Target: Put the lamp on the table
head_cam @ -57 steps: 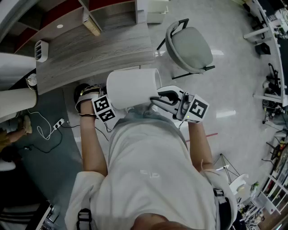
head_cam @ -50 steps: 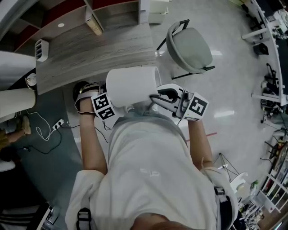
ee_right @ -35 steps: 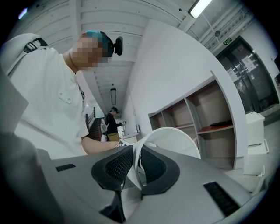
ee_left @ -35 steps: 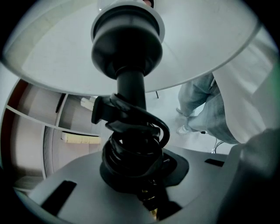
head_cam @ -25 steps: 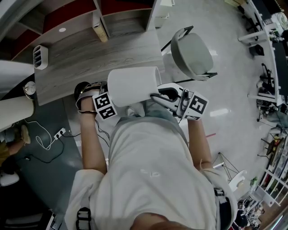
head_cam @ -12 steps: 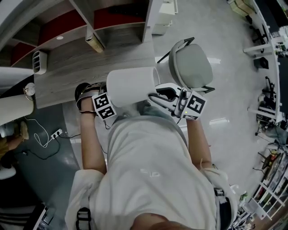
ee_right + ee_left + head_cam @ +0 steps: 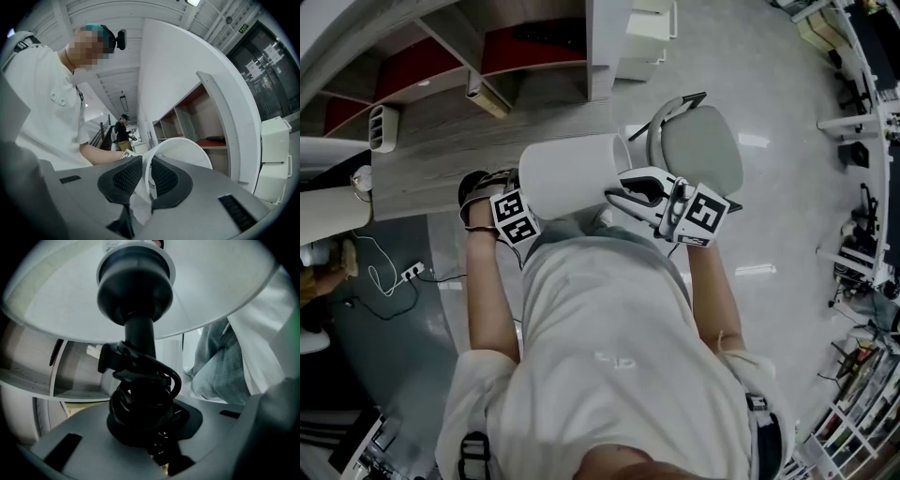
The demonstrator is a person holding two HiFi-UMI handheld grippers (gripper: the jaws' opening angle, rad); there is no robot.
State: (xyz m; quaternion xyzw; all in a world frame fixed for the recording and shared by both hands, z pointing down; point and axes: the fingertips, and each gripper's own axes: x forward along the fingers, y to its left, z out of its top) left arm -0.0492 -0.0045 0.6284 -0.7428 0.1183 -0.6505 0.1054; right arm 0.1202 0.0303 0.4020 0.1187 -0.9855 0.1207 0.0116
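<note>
The lamp has a white drum shade [image 7: 572, 176] and a black stem [image 7: 139, 341] with its black cord coiled round the foot [image 7: 140, 401]. I carry it tilted, in front of the person's chest, above the near edge of the grey wooden table [image 7: 431, 164]. My left gripper [image 7: 143, 437] is shut on the cord-wrapped foot of the stem; in the head view only its marker cube [image 7: 516, 217] shows beside the shade. My right gripper [image 7: 146, 180] is shut on the thin rim of the shade [image 7: 183, 146], at the shade's right end [image 7: 623, 192].
A grey chair [image 7: 705, 148] stands right of the table, just beyond my right gripper. Shelves [image 7: 534, 47] rise behind the table. A small white slotted box [image 7: 382, 128] and a wooden block [image 7: 487, 96] lie on the table. A power strip [image 7: 410, 273] lies on the floor left.
The view has swung: table, shelves and chair have shifted towards the person and left. The lamp keeps its place between both grippers, the grips unchanged.
</note>
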